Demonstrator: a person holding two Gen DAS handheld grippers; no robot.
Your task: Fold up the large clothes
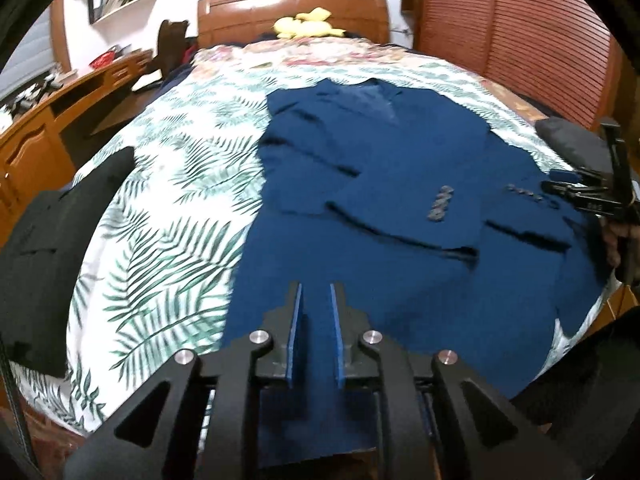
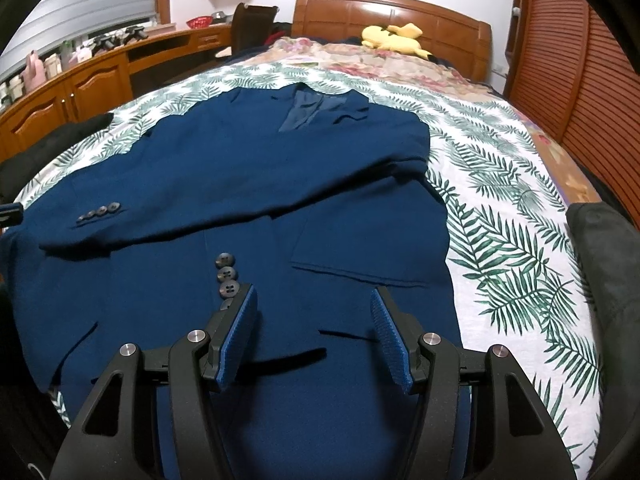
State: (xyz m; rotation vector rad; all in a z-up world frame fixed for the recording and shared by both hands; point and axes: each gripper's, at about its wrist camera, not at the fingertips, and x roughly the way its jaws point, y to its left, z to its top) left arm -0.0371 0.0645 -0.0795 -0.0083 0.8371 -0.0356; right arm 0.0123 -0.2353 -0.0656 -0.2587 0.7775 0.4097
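A navy blue suit jacket (image 1: 400, 184) lies flat on the bed, collar toward the headboard, both sleeves folded across the front; it also shows in the right wrist view (image 2: 280, 184). My left gripper (image 1: 318, 292) hovers over the jacket's lower hem, its jaws a narrow gap apart with blue cloth showing between them; whether it pinches the cloth I cannot tell. My right gripper (image 2: 314, 300) is open and empty above the jacket's lower front, next to the front buttons (image 2: 228, 276). The right gripper also shows at the right edge of the left wrist view (image 1: 560, 190).
The bed has a leaf-print sheet (image 1: 168, 208) and a wooden headboard (image 2: 392, 12) with a yellow plush toy (image 2: 394, 38). A black garment (image 1: 52, 236) lies at the bed's left edge, a dark grey one (image 2: 604, 264) at the right. A wooden desk (image 2: 80, 84) stands left, slatted doors (image 2: 580, 60) right.
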